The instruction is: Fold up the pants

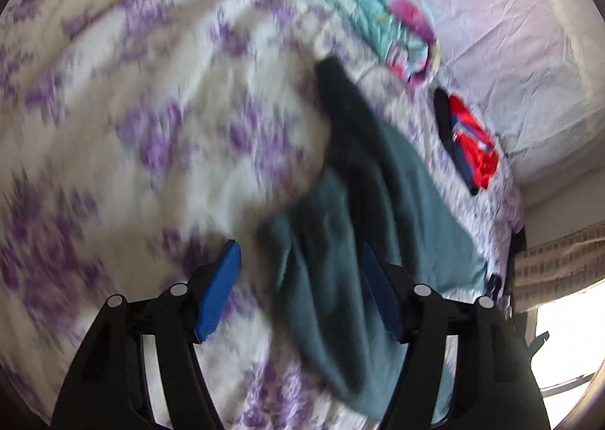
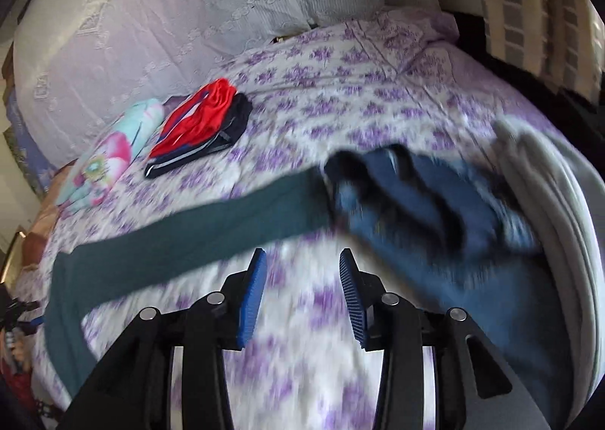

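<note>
— Where are the pants lying?

— The green pants [image 1: 363,211] are lying on the purple flower blanket [image 1: 143,135], one long leg stretching across the bed.

— What are the grippers doing?

— The left gripper [image 1: 302,290] is hanging over the pants with its blue fingers [image 1: 221,292] wide apart, holding nothing. The right gripper [image 2: 301,292] is hanging over the blanket just beside the leg, fingers apart too.

— Anything else?

— A red and dark pile [image 2: 206,129] and a pink-and-teal cloth [image 2: 113,150] are sitting near the pillows [image 2: 159,25].
</note>
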Demonstrator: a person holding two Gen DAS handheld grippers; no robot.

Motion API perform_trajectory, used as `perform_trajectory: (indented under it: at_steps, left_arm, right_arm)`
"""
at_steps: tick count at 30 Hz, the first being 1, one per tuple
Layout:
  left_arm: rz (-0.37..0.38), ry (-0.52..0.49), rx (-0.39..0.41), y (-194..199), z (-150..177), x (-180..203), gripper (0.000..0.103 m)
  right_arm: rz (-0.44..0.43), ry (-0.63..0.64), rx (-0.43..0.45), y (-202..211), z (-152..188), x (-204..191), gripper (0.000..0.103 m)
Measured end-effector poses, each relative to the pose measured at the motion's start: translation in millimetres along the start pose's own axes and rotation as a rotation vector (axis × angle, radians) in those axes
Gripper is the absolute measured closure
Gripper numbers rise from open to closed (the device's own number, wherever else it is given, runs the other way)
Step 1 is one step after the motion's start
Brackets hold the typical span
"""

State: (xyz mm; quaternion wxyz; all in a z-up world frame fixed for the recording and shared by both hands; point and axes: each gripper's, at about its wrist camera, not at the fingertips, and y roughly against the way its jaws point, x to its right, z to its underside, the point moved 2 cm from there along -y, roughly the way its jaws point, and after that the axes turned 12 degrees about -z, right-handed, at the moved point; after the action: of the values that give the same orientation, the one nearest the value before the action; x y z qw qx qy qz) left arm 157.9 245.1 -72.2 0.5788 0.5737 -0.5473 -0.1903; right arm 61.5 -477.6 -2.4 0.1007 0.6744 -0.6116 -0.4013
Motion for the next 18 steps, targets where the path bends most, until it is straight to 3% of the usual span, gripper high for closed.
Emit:
perform_trajectory:
  at_steps: [4,6,7,11,15,18]
  left_arm:
    - [0.026,0.025,0.003,-7,5,2,0.042]
    - [0.067,0.027,-0.001,-10,6,7,0.073]
    - [0.090,0.038,-0.017,-15,8,8,0.093]
    - [0.082,0.043,0.034,-19,16,12,0.098]
    - [0.103,0.095,0.091,-8,19,-4,0.098]
    - [0.152,0.186,0.051,-14,23,-28,0.098]
  right_arm:
    - [-0.036,-0.054,-0.015,40,46,7,0.063]
    - [-0.040,-0.083,-0.017,56,61,13,0.063]
    - [-0.033,-0.093,-0.023,66,69,17,0.063]
    - [-0.050,-0.118,-0.065,88,95,30,0.063]
    - [-0.144,-0.125,-0.186,88,124,43,0.063]
    - [-0.197,-0.084,-0.249,81,150,48,0.064]
